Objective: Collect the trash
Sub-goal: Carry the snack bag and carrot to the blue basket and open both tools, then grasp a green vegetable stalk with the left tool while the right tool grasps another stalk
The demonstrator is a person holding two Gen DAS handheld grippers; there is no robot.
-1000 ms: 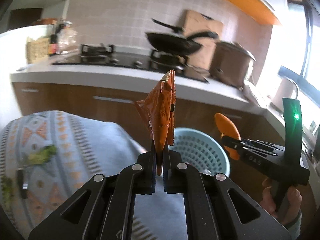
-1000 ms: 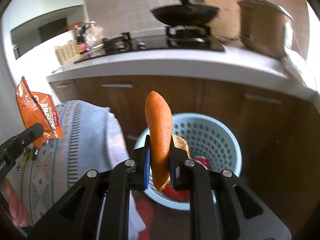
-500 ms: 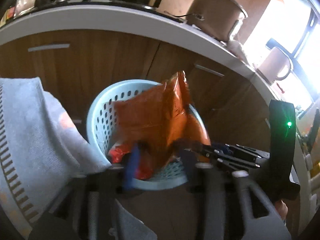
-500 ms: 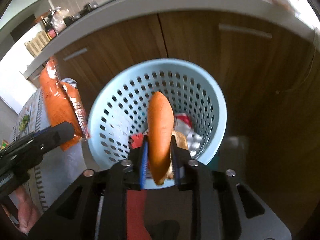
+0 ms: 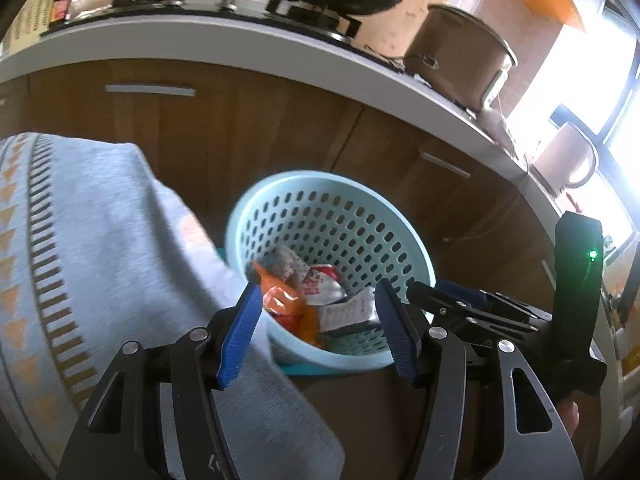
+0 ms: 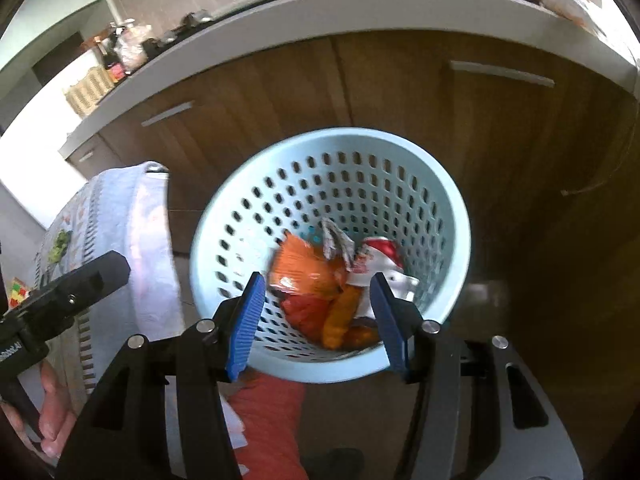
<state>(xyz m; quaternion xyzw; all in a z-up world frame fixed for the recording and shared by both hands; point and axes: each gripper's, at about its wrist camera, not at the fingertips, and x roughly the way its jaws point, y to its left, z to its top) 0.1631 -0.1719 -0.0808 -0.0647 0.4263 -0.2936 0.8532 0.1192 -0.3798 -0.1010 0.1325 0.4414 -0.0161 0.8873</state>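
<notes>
A light blue perforated basket (image 5: 344, 216) (image 6: 360, 168) stands on the floor by the wooden cabinets. Inside lie an orange snack bag (image 5: 280, 300) (image 6: 304, 268), an orange carrot (image 6: 340, 316), and red-and-white wrappers (image 5: 320, 280) (image 6: 380, 260). My left gripper (image 5: 320, 328) is open and empty above the basket's near rim. My right gripper (image 6: 318, 320) is open and empty over the basket, and it also shows in the left wrist view (image 5: 480, 312) at the right.
A table with a grey patterned cloth (image 5: 80, 260) (image 6: 120, 232) stands left of the basket. Wooden cabinets (image 5: 240, 120) under a white countertop (image 6: 320, 12) lie behind it. A pot (image 5: 460, 60) and pan sit on the counter.
Both grippers tilted down over the basket and opened. The orange bag dropped from the left gripper and the carrot from the right; both now lie in the basket.
</notes>
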